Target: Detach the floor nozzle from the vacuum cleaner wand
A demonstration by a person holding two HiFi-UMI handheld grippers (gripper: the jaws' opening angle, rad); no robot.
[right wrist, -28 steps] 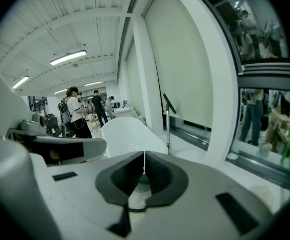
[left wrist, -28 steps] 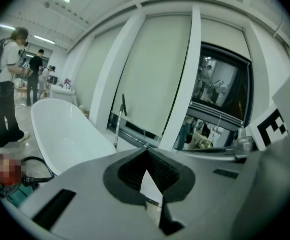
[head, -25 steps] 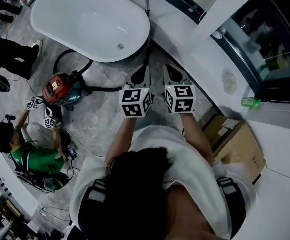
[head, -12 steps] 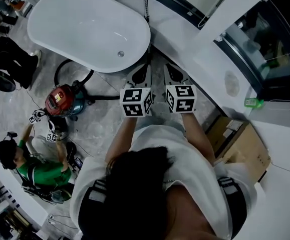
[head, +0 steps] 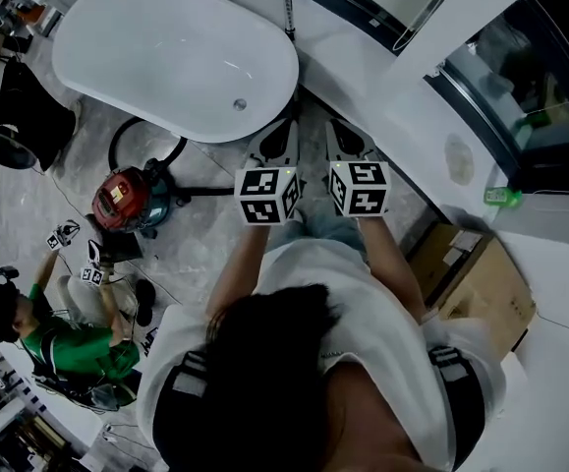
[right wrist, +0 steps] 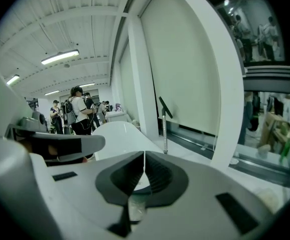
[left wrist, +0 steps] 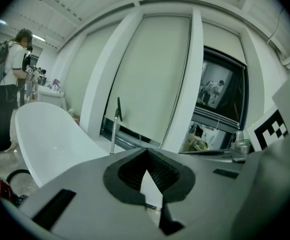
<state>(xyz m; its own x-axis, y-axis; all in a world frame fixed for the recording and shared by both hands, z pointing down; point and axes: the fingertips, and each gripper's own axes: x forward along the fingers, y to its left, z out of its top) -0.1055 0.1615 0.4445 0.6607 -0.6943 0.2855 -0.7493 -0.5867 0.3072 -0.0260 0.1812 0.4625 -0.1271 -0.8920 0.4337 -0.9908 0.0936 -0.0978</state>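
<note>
A thin metal vacuum wand [head: 286, 3] stands upright past the bathtub's right end, against the window ledge. It also shows as the wand [left wrist: 113, 131] in the left gripper view and as the wand [right wrist: 164, 129] in the right gripper view. Its lower end and any floor nozzle are hidden behind the tub and my grippers. The red canister vacuum [head: 120, 200] sits on the floor to the left, with a black hose [head: 137, 129] looping from it. My left gripper [head: 284, 131] and right gripper [head: 338, 129] point side by side at the wand, short of it. Both are shut with nothing between the jaws.
A white bathtub [head: 117, 28] fills the upper left. A person in green [head: 73, 347] crouches at the lower left holding marker cubes. A cardboard box [head: 476, 288] lies on the floor at right, under a white ledge [head: 559, 264] bearing a green bottle [head: 500, 196]. People stand beyond the bathtub [right wrist: 109, 134].
Both grippers have edged forward together towards the tub's end and the wand, still shut. The crouching person has slid further towards the lower left of the view.
</note>
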